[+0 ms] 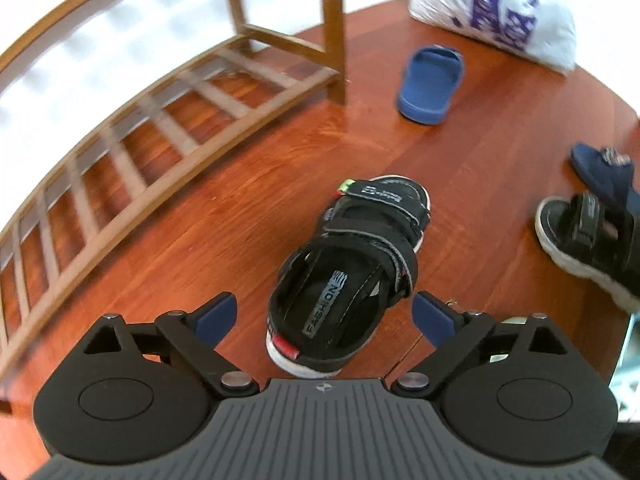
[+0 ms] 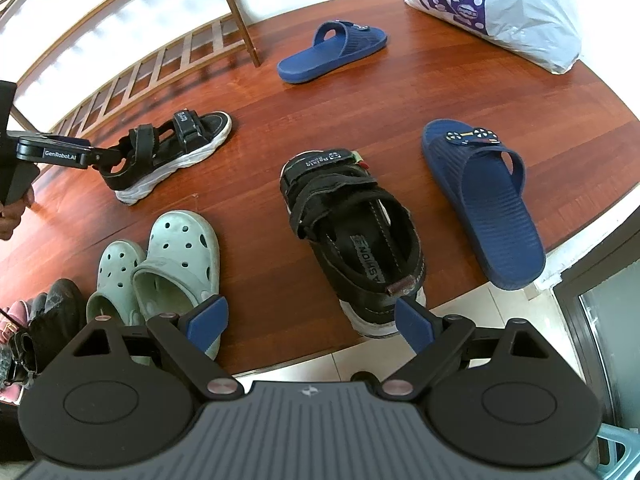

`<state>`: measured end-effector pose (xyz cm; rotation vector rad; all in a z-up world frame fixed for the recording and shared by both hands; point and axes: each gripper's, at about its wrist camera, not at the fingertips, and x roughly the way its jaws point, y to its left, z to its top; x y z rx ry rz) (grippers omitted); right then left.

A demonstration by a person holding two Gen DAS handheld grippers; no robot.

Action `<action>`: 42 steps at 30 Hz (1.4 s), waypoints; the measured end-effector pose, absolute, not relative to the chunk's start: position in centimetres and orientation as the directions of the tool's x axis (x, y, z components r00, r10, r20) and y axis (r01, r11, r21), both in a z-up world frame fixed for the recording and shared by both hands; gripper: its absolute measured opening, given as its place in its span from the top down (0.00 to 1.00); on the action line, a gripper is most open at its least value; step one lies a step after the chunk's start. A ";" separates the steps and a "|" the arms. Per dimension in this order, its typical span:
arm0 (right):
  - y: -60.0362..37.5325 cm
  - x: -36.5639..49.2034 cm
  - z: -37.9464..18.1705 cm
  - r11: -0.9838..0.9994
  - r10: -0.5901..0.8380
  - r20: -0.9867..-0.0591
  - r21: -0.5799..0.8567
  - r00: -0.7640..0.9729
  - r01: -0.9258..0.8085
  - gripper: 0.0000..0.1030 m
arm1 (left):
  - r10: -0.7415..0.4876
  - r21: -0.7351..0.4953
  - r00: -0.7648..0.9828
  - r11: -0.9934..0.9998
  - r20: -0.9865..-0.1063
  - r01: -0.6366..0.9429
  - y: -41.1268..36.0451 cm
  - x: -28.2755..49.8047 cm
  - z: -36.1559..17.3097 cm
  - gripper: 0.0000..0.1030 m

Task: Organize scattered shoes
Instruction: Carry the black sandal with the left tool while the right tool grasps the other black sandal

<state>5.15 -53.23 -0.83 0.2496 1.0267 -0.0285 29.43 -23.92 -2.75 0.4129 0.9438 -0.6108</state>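
Left wrist view: the left gripper [image 1: 325, 314] hangs over the wooden floor [image 1: 248, 216] with its jaws spread wide and nothing clamped. The heel of a black sandal [image 1: 352, 264] lies between the blue pads [image 1: 218, 316] without contact (insole marked "FASHION"). A wooden shoe rack [image 1: 132, 140] stands to the left, its slats bare. Beyond lie a blue slide [image 1: 432, 84] and a white plastic bag [image 1: 500, 12]. At the right edge, a second black sandal [image 1: 588, 236] lies against a navy slide [image 1: 604, 168].

Right wrist view: the right gripper [image 2: 310, 322] is likewise open and grips nothing; the second black sandal [image 2: 352, 232] lies upright ahead of it, the navy slide [image 2: 484, 200] beside it. A pair of pale green clogs [image 2: 168, 264] lies to the left. The left gripper [image 2: 102, 158] sits at the first sandal's [image 2: 168, 152] heel, near the rack [image 2: 140, 72].
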 end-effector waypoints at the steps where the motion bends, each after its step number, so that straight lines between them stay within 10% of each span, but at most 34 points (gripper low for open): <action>1: -53.3 5.0 -0.8 0.971 0.091 -0.850 0.192 0.520 0.145 0.09 | -0.307 0.078 0.433 0.735 -0.848 0.673 -24.2 29.6 -3.0 0.07; 19: -54.2 3.5 -0.8 0.955 0.032 -0.851 0.180 0.524 0.235 0.09 | -0.325 0.038 0.300 0.618 -0.897 0.785 -27.0 33.8 -7.5 0.09; 29: -54.7 3.4 -0.5 0.952 0.000 -0.849 0.161 0.528 0.260 0.08 | -0.323 0.097 0.366 0.619 -0.873 0.779 -26.5 33.1 -8.1 0.30; 42: -55.0 9.3 -0.7 0.996 0.052 -0.838 0.079 0.544 0.027 0.03 | -0.317 0.052 0.455 0.773 -0.832 0.633 -25.2 30.3 -5.3 0.33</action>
